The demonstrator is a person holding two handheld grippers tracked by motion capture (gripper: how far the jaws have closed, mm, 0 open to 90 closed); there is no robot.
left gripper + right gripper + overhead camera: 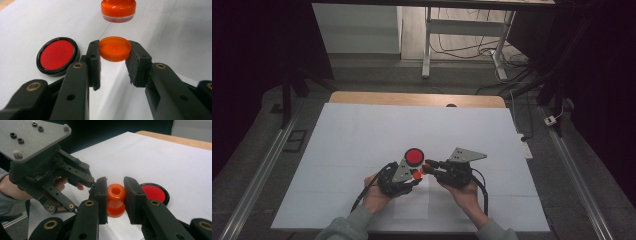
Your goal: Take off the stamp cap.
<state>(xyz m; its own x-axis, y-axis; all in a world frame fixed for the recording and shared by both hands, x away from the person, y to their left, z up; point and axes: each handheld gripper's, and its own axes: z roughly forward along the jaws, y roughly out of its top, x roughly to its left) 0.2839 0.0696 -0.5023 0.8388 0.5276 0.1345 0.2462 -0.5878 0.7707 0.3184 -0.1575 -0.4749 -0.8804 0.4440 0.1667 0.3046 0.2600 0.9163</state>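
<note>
My left gripper (113,48) is shut on a flat orange cap (115,50), pinched by its rim between the two pads. Just beyond the cap hangs an orange spool-shaped piece (118,10) with a pale rim, apart from the cap. My right gripper (116,183) is shut on that orange piece (116,195), gripping its narrow waist. From above, the left gripper (413,176) and right gripper (426,167) meet tip to tip near the table's front middle. A red disc with a black rim (414,156) lies flat on the sheet just behind them.
A white sheet (362,140) covers the table, with a wooden edge (412,98) at the far side. Beyond it stand a desk frame (427,55) and floor cables (512,60). Metal rails (257,175) run along both sides.
</note>
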